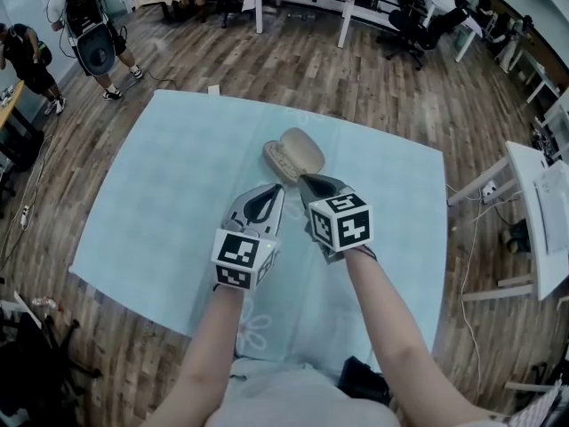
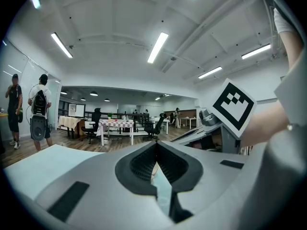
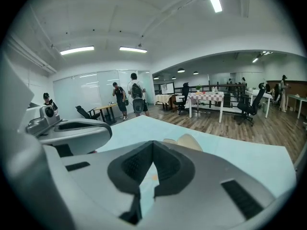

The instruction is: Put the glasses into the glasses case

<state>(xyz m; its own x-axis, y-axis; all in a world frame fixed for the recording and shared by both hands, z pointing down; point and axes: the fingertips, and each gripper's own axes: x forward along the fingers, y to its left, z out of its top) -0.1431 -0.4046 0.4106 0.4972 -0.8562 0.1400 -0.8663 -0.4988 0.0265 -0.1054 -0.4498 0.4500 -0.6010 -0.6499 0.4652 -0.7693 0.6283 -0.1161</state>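
Two bare forearms (image 1: 391,327) reach forward side by side. The grey left gripper (image 1: 277,189) and grey right gripper (image 1: 305,181) are both pressed together and empty, tips just short of the open beige oval glasses case (image 1: 294,153) on the pale-blue counter (image 1: 160,203).

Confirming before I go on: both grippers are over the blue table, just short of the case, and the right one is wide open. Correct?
No: the right gripper is shut, with nothing between its jaws; the right gripper view shows it. Otherwise yes, both are over the blue table, just short of the case.
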